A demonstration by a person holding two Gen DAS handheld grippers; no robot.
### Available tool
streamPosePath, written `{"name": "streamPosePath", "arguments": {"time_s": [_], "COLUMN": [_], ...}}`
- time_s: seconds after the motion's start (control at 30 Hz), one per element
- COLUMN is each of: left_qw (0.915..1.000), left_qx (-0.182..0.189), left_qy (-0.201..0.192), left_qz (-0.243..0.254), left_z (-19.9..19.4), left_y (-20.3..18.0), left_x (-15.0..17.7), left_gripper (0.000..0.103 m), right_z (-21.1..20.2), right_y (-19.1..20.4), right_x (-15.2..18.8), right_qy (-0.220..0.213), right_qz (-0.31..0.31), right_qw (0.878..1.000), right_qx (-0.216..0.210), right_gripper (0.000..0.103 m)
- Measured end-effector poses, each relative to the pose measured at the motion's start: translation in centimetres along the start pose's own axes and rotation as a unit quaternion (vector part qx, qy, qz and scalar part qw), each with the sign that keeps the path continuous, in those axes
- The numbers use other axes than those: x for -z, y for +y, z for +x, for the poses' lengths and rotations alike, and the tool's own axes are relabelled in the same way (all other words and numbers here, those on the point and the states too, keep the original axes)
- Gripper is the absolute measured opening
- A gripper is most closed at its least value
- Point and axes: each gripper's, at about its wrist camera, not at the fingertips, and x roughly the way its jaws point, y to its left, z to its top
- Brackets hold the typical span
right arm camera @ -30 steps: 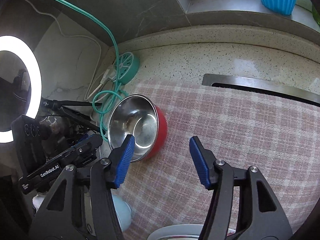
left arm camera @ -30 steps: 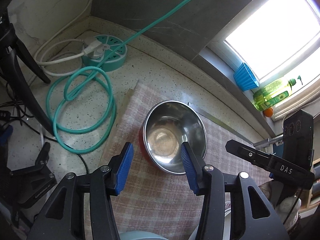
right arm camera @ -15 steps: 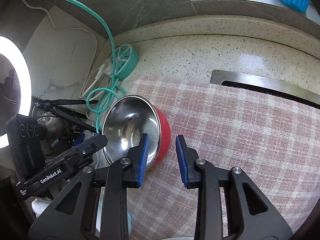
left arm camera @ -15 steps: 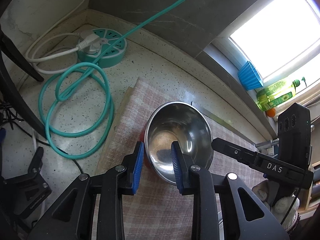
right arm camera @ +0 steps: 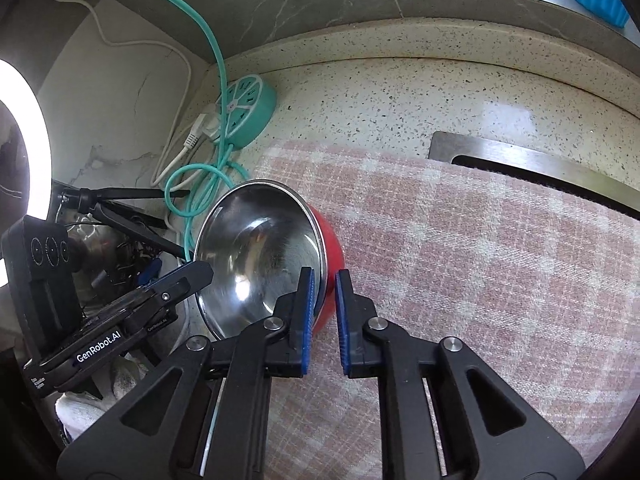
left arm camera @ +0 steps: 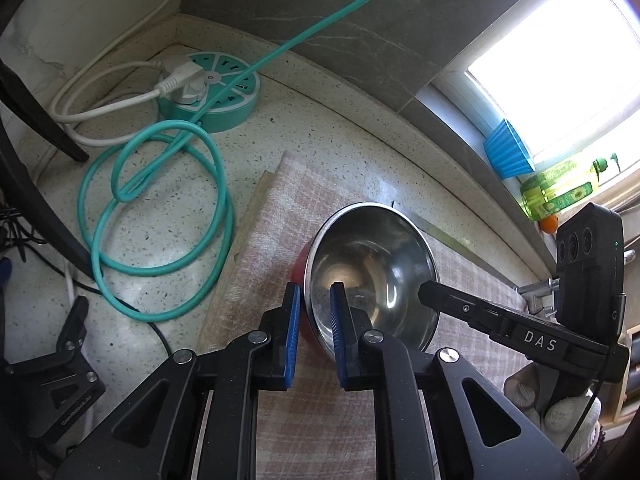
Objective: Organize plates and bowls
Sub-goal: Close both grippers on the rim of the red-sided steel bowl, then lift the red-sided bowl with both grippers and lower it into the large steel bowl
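A steel bowl with a red outside [left arm camera: 372,264] rests on the pink checked cloth [left arm camera: 312,420]; it shows in the right wrist view too [right arm camera: 260,256]. My left gripper [left arm camera: 314,300] is shut on the bowl's left rim, one blue pad inside and one outside. My right gripper [right arm camera: 322,284] is shut on the opposite rim, one pad inside and one against the red wall. The bowl looks tilted between the two grippers.
A teal round power strip [left arm camera: 212,92] with a white plug and a coiled teal cable [left arm camera: 160,208] lies left of the cloth on the speckled counter. A blue cup [left arm camera: 506,148] and green bottle [left arm camera: 560,190] stand on the window sill. A steel sink edge [right arm camera: 520,160] lies beyond the cloth.
Both grippers went from wide open to closed on opposite rims of the bowl, and moved in closer to it. The bowl has tipped slightly.
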Motion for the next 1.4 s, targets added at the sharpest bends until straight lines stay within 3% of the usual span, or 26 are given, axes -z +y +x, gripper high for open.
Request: {"name": "streamPosePath", "arguments": {"time_s": [0.3,0.87,1.4], "left_qw": [0.9998,0.9945,0.9821], "left_qx": [0.011,0.078,0.137], "left_qy": [-0.014,-0.038,-0.006], "left_qz": [0.003,0.059,0.129], "left_z": [-1.8,-6.7,-7.3], "left_y": [-0.8,-7.1,-15.5], "left_x": [1.0,5.5,11.0], "left_gripper": [0.013,0.013,0.013], "right_z": [-2.3,-12.2,-21.0], "right_y": [0.7,-1.5,-7.0], "right_x": [1.5,7.9,16.1], "right_qy": [-0.005,-0.061,-0.110], "right_qz": [-0.010,0.019,0.059], "right_qw": [1.000,0.997,0.992], "right_qx": [0.000,-0.035,-0.014], "right_gripper": [0.011,0.011,0.011]}}
